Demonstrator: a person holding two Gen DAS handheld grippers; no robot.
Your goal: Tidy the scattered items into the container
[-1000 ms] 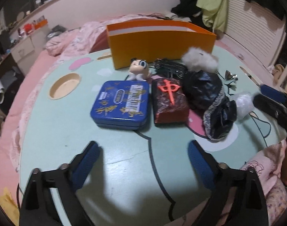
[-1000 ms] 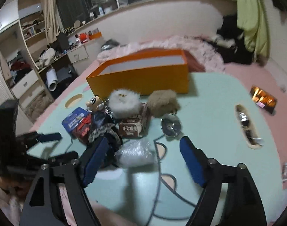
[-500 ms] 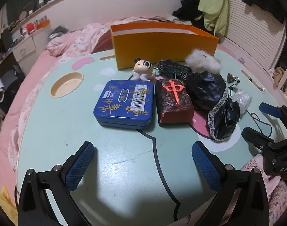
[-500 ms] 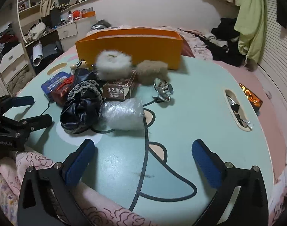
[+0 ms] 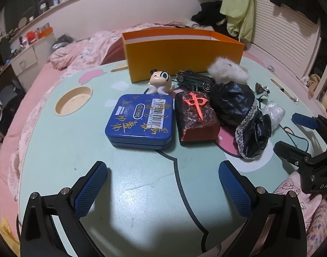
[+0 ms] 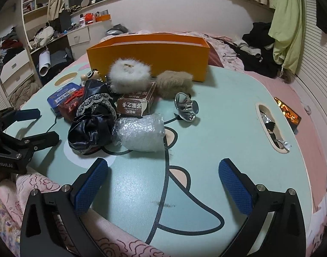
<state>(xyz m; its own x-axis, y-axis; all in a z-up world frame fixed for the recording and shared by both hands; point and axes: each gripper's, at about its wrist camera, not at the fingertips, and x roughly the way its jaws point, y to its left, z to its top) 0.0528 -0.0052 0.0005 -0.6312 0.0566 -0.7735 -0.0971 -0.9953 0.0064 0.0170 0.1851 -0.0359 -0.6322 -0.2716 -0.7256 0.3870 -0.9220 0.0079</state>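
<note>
Both my tongs spread wide, empty: left tongs (image 5: pixel 163 189), right tongs (image 6: pixel 163 189), hovering over bare desk (image 6: pixel 217 115). Nothing tidied yet; step in hand: choosing first pick. Blue tin (image 5: pixel 139 121) just ahead of left tongs, red block (image 5: pixel 196 116) touching its right side. Plastic-wrapped bundle (image 6: pixel 139 131) just ahead-left of right tongs, black cloth (image 6: pixel 92 121) against it. Orange box (image 6: pixel 148 56) beyond pile, open-topped. Next: advance right tongs to straddle bundle, close gently since it looks soft, lift over pile into box.

My view takes in a mint-green table (image 5: pixel 56 150) printed with a cartoon. On it rest an orange box (image 5: pixel 182 57), blue tin (image 5: pixel 139 122), red block (image 5: pixel 197 115), toy car (image 5: pixel 195 79) and wrapped bundle (image 6: pixel 139 130).
</note>
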